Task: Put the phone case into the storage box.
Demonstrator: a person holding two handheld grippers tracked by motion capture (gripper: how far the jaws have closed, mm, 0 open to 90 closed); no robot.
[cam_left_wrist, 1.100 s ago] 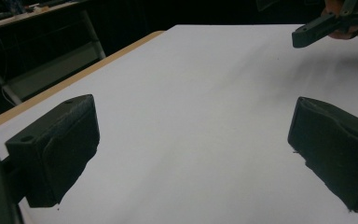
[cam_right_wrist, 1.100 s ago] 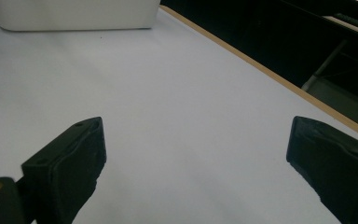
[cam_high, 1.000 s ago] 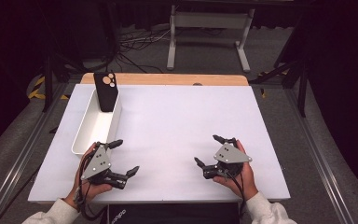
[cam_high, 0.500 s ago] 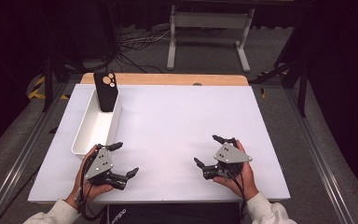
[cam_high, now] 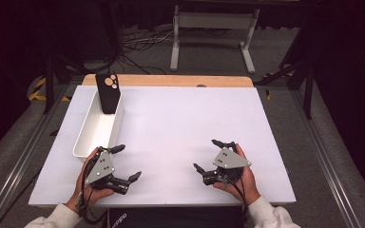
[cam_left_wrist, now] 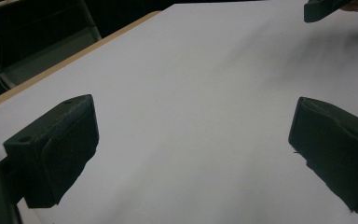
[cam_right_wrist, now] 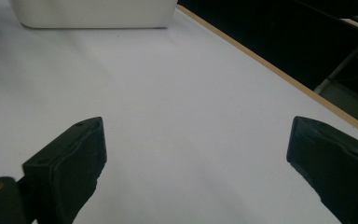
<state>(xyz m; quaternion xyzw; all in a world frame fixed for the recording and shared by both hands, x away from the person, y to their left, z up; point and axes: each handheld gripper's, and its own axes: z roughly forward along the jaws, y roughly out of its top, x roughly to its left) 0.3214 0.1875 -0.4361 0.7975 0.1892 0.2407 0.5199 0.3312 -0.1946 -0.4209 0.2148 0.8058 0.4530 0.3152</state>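
A person's hands hold both grippers low over the white table point(cam_high: 180, 118), near its front edge. My left gripper point(cam_high: 129, 161) is at the front left, open, with nothing between its jaws. In the left gripper view the same gripper point(cam_left_wrist: 191, 144) has its jaws spread wide over bare table. My right gripper point(cam_high: 205, 154) sits at the front right, also open and holding nothing. Its own view shows the right gripper point(cam_right_wrist: 198, 163) with jaws far apart. A long white bin point(cam_high: 97, 126) stands at the left, just beyond the left gripper. A black phone point(cam_high: 108, 92) leans upright in its far end.
The bin's white wall point(cam_right_wrist: 93, 14) appears at the top of the right gripper view. A jaw of the other gripper point(cam_left_wrist: 324, 9) shows at the top right of the left gripper view. A wooden strip point(cam_high: 171, 80) borders the table's far edge. Beyond it are metal stand legs point(cam_high: 211, 38).
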